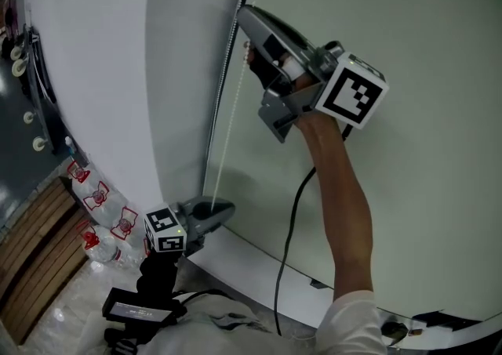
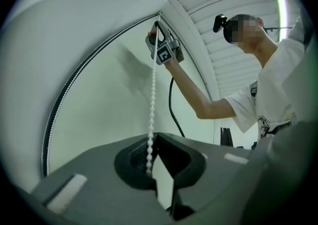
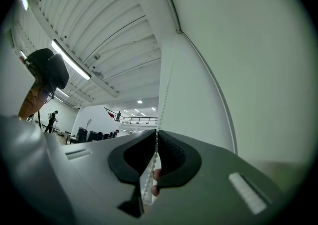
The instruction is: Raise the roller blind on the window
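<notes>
- Right gripper (image 1: pixel 244 16), jaws clamped on the bead chain (image 2: pixel 152 100), sits high, probably for a long downward pull.
- Left gripper (image 1: pixel 227 207) below it pinches the same chain, likely for tension.

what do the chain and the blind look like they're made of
Chain: small round white beads strung in a line, smooth with a slight sheen. Likely plastic, though painted metal can't be ruled out.
Blind: a flat, pale greenish, matte sheet with no visible weave. Probably coated fabric or vinyl, but the look leaves that open.
</notes>
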### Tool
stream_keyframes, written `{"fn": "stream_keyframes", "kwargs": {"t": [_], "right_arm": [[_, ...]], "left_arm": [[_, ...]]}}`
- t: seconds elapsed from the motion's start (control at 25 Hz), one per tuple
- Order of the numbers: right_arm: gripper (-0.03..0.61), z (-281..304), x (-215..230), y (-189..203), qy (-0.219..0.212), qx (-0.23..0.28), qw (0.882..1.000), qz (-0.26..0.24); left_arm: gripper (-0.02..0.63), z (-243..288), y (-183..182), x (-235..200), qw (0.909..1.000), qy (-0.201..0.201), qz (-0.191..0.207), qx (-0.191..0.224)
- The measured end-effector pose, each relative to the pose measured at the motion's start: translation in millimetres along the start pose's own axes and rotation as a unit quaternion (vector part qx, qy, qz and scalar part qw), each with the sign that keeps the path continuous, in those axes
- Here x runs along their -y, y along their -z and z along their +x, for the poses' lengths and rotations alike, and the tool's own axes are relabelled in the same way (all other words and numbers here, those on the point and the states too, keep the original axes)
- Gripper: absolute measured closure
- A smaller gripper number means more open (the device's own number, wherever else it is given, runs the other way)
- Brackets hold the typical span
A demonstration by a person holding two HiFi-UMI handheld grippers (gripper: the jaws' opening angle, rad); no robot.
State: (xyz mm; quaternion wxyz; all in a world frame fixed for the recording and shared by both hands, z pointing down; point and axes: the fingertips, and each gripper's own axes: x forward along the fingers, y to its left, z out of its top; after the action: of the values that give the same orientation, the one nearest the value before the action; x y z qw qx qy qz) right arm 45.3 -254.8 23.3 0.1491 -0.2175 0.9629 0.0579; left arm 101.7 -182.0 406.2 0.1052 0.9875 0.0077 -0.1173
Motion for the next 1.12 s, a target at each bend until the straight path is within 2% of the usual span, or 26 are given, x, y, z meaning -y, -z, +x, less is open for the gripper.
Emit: {"fn": "stream_keyframes", "kwargs": {"t": [0.28, 0.44, 0.64, 1.12], "right_arm": [[0.563, -23, -14, 72, 0.014, -0.039, 0.999, 0.008], [0.563, -30, -6, 95, 0.024, -0.068, 0.997, 0.025], [0.563, -45, -14, 132, 0.028, -0.067, 0.996, 0.046], [0.563, -72, -33, 222, 0.040, -0.113, 0.988, 0.101]], "left_arm": [[0.615, -6, 8, -1, 1.0000, -0.002, 0.002, 0.001], [0.615, 3, -10, 0, 1.0000, -0.004, -0.006, -0.001], [0.615, 0, 2, 1, 0.9999, -0.001, -0.004, -0.009], [0.615, -5, 2, 1, 0.9998, -0.004, -0.006, -0.017]]}}
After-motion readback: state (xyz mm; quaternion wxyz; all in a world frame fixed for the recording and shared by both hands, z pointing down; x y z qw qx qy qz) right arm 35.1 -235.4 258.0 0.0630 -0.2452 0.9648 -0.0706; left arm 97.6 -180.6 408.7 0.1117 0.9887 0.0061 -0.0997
